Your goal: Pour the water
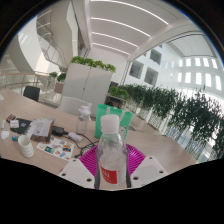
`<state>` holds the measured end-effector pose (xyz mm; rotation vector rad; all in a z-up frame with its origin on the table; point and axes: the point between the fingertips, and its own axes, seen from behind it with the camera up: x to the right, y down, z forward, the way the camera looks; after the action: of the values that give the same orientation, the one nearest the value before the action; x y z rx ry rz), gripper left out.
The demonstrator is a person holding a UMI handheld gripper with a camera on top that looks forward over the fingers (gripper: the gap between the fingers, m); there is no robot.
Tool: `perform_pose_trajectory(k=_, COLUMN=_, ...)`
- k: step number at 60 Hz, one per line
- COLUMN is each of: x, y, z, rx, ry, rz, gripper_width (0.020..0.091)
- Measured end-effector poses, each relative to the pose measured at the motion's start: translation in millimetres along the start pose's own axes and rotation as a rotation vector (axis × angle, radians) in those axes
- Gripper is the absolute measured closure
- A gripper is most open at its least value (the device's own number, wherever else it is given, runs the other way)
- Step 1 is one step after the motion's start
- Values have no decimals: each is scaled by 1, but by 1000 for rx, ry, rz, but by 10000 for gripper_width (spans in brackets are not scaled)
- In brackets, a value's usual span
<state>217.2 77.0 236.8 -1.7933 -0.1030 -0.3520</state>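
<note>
Gripping a clear plastic bottle with red label, gripper holds firm; premature tilting risks spilling onto wooden table.

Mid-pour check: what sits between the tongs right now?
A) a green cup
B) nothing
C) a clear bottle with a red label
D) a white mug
C: the clear bottle with a red label stands upright between the pink pads of the tongs, which close on its sides; the green cup is beyond it on the table.
</note>
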Motion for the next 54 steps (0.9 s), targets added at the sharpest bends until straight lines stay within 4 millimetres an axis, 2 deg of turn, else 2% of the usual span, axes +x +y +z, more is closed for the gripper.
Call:
perform_pose_trajectory(k=1, x=-16, y=-6, z=4, rx=10, ry=14, rz=-50, gripper_width=754)
perform_pose_trajectory(k=3, x=-28, y=-30, z=1, rx=14, ry=21, rz=-154, gripper_width=754)
perform_pose_trajectory(k=7, x=-77, y=-60, z=8, rx=28, ry=25, rz=-391, gripper_width=753)
perform_pose_trajectory(k=8, x=-91, y=-60, z=17, rx=33, ry=23, rz=-449, gripper_width=754)
perform_pose_trajectory(k=10, x=-121, y=-66, z=23, rx=34, ry=27, rz=-592, gripper_width=752)
perform_pose_trajectory(k=14, x=-177, y=-65, z=34, rx=31, ry=18, rz=-862, gripper_width=754)
perform_pose_trajectory(k=15, x=-186, y=-67, z=29, rx=30, ry=11, rz=-935, gripper_width=753)
perform_pose_trajectory(k=17, x=-210, y=-60, z=36, rx=29, ry=10, rz=-1065, gripper_width=754)
perform_pose_trajectory(k=23, x=-255, y=-41, z=44, rx=9, ry=7, rz=-1444, gripper_width=754)
perform_pose_trajectory(k=26, x=-268, y=-35, z=44, rx=0, ry=-10, rz=-1608, gripper_width=755)
perform_pose_trajectory(k=27, x=-272, y=-34, z=54, rx=-1, ry=-47, rz=-1652, gripper_width=754)
perform_pose_trajectory(k=28, x=-276, y=-33, z=55, rx=2, ry=-46, rz=-1700, gripper_width=755)
perform_pose_trajectory(k=33, x=-288, y=-32, z=53, rx=2, ry=-13, rz=-1914, gripper_width=756)
perform_pose_trajectory(k=34, x=-288, y=-34, z=47, rx=-4, ry=-20, rz=-1949, gripper_width=754)
perform_pose_trajectory(k=35, x=-293, y=-31, z=58, rx=-8, ry=-30, rz=-1972, gripper_width=754)
perform_pose_trajectory(k=37, x=-295, y=-27, z=59, rx=-21, ry=-36, rz=-2003, gripper_width=755)
perform_pose_trajectory(k=41, x=-299, y=-21, z=59, rx=-43, ry=-48, rz=-2031, gripper_width=753)
perform_pose_trajectory(k=42, x=-298, y=-25, z=49, rx=-40, ry=-36, rz=-2037, gripper_width=753)
perform_pose_trajectory(k=44, x=-301, y=-24, z=59, rx=-42, ry=-54, rz=-2048, gripper_width=753)
perform_pose_trajectory(k=47, x=-302, y=-24, z=59, rx=-41, ry=-58, rz=-2035, gripper_width=752)
perform_pose_trajectory(k=51, x=-301, y=-25, z=60, rx=-46, ry=-65, rz=-1978, gripper_width=752)
perform_pose_trajectory(k=54, x=-304, y=-35, z=60, rx=-17, ry=-62, rz=-1852, gripper_width=753)
